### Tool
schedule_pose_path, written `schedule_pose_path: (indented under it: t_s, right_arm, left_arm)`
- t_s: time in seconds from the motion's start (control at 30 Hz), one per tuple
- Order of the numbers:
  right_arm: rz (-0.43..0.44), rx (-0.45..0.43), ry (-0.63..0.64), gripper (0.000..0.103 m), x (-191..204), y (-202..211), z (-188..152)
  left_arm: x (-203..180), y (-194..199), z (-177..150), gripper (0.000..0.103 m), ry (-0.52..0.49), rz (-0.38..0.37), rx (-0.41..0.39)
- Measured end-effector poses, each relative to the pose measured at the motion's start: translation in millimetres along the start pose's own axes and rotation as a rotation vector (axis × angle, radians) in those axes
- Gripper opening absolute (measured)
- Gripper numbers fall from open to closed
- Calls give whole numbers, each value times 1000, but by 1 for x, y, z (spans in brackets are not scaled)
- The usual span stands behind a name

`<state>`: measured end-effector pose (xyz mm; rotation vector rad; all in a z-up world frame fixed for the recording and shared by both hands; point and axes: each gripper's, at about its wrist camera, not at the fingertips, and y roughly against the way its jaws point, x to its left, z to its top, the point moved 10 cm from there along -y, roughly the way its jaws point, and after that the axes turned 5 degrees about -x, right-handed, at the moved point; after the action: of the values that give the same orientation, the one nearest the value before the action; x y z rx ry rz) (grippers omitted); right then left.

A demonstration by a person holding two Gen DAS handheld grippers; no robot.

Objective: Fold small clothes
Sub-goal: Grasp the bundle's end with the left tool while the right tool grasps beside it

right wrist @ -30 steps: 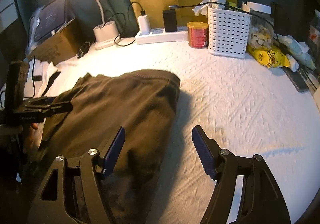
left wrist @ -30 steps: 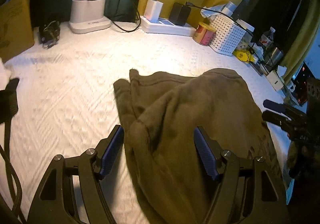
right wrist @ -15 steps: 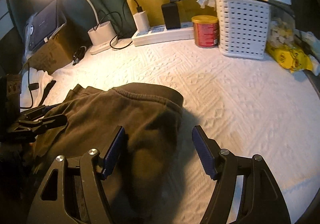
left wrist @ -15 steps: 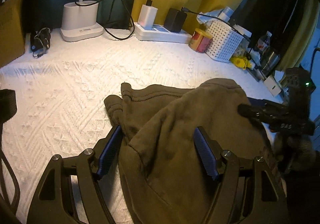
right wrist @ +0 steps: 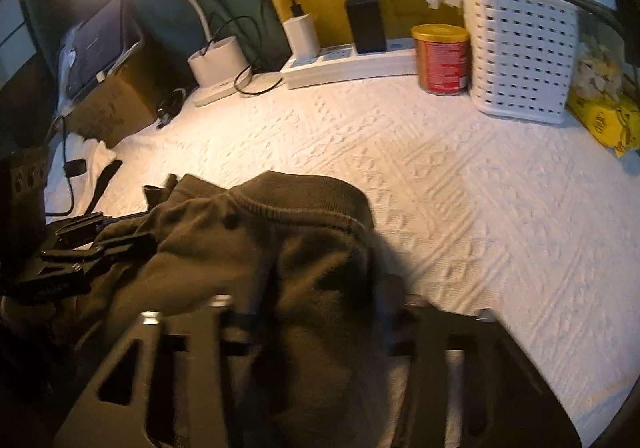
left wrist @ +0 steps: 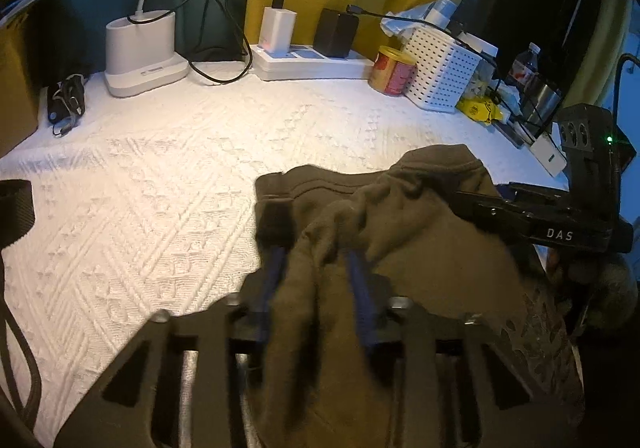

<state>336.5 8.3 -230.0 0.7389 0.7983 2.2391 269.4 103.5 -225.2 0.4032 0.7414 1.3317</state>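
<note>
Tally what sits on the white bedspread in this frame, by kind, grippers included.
Olive garment: 1
Grippers, left gripper and right gripper: 2
Lamp base: 1
Power strip: 1
Plugged chargers, white charger and black charger: 2
Red can: 1
White basket: 1
Total: 9

**Both claws closed on cloth**

Our left claw [left wrist: 316, 248] sits low near the desk's front edge, its blue pads [left wrist: 360, 280] drawn in tight with a ridge of olive garment [left wrist: 420, 248] pinched between them. Our right claw [right wrist: 320, 288] is beside it, toward the right edge, fingers narrowed around a bunched fold of the same garment. Both frames are motion-blurred. In each view the other claw reaches in level from the side.
</note>
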Motion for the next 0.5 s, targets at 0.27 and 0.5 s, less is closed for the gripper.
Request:
schedule_pose_path:
  t_s: [0.27, 0.5]
  right_arm:
    - [-1, -38, 30, 19, 10, 9, 3]
    - [-3, -88, 57, 17, 23, 29, 13]
  left_arm:
    - [-9, 2, 0, 12, -23, -8, -7]
    - [-15, 18, 7, 10, -35, -19, -45]
